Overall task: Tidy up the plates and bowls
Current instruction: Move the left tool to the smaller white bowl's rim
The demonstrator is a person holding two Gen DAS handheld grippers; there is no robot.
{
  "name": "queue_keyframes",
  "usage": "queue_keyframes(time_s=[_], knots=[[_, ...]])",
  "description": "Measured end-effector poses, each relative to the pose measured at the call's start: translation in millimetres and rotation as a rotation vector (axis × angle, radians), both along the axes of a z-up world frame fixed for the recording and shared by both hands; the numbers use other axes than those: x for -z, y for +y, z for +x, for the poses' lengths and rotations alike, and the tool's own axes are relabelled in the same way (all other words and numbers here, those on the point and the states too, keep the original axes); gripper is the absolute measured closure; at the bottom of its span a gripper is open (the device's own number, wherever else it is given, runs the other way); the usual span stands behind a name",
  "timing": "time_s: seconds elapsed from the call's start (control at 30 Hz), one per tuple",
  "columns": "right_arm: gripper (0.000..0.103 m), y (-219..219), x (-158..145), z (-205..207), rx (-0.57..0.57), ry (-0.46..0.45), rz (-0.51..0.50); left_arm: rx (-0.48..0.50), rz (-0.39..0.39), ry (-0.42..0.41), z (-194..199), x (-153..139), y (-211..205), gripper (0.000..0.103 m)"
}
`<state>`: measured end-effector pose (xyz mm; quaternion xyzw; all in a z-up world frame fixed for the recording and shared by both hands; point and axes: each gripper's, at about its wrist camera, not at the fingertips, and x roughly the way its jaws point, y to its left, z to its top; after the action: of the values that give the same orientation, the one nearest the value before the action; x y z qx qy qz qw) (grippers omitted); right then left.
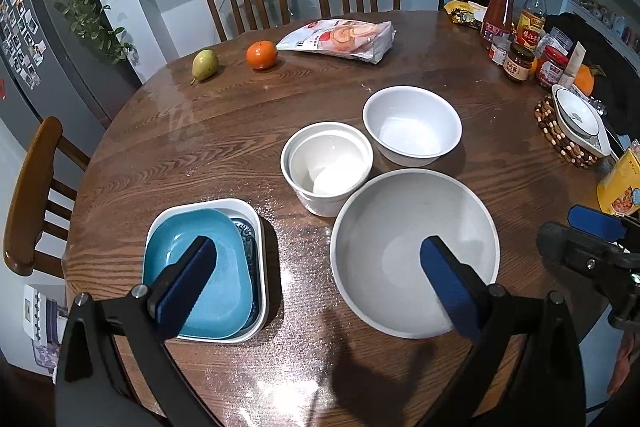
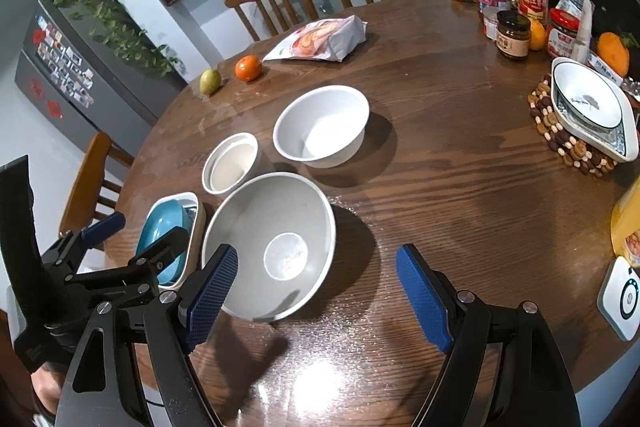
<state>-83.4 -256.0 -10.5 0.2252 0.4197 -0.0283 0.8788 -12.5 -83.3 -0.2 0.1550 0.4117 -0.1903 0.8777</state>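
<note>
On the round wooden table (image 1: 200,155), 1 large white bowl (image 1: 414,251) sits beside 2 nested small bowls (image 1: 326,167), a medium bowl (image 1: 412,125) and a blue plate (image 1: 200,269) in a white dish (image 1: 262,227). Left gripper (image 1: 320,275) and right gripper (image 2: 316,291): fingers spread wide, holding nothing.

The left gripper (image 1: 318,273) pointed steeply down, its blue pads (image 1: 188,279) spread wide with nothing between them. The right gripper (image 2: 316,293) hung beside it at a like tilt, jaws also wide apart and holding nothing.
</note>
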Motion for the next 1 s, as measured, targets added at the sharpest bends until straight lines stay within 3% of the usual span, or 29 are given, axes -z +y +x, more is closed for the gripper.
queue_keyframes(time_s=[0.73, 1.0], knots=[[0.021, -15, -29, 16, 0.014, -0.050, -0.050, 0.046, 0.004, -0.088, 33, -44, -22, 0.001], [0.021, -26, -43, 29, 0.041, -0.079, -0.072, 0.115, -0.001, -0.094, 56, -67, -42, 0.001]])
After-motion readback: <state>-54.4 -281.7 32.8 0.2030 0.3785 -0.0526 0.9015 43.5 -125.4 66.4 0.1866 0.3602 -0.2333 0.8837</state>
